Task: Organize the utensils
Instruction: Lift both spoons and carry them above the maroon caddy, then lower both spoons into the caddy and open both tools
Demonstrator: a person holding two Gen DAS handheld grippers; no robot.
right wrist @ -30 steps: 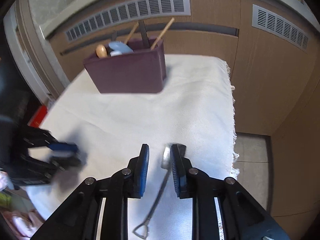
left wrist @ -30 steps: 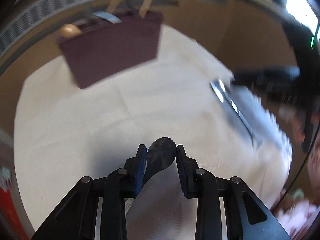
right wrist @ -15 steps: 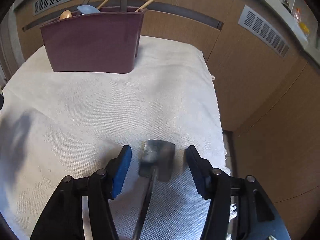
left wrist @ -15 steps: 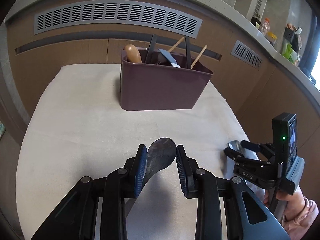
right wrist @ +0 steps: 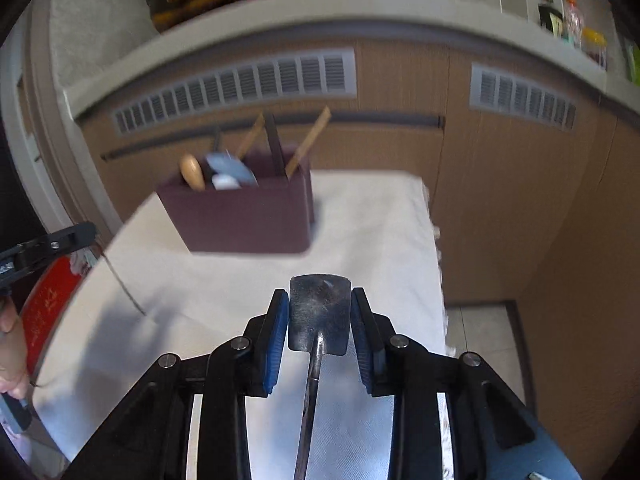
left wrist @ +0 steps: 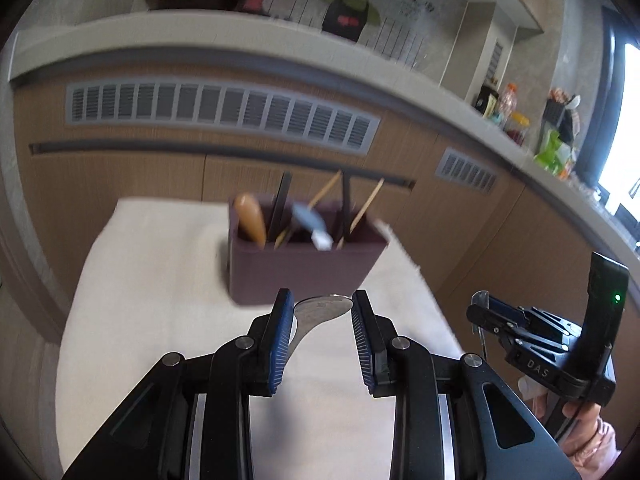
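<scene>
Two utensils are in my grasp: my left gripper (left wrist: 319,330) is closed on a spoon (left wrist: 323,307), my right gripper (right wrist: 319,330) on a small metal spatula (right wrist: 319,312), blade clamped between the fingers. Both sit above the white cloth of the table (right wrist: 372,216), short of the maroon holder (right wrist: 240,216). To do this well, I judge: tip each utensil upright, approach over a free slot, avoid the wooden spoon (left wrist: 250,220) and chopsticks (left wrist: 366,204), release only once seated. Half a second ago my right fingers stood spread around the spatula lying on the cloth; now they grip it, raised.
</scene>
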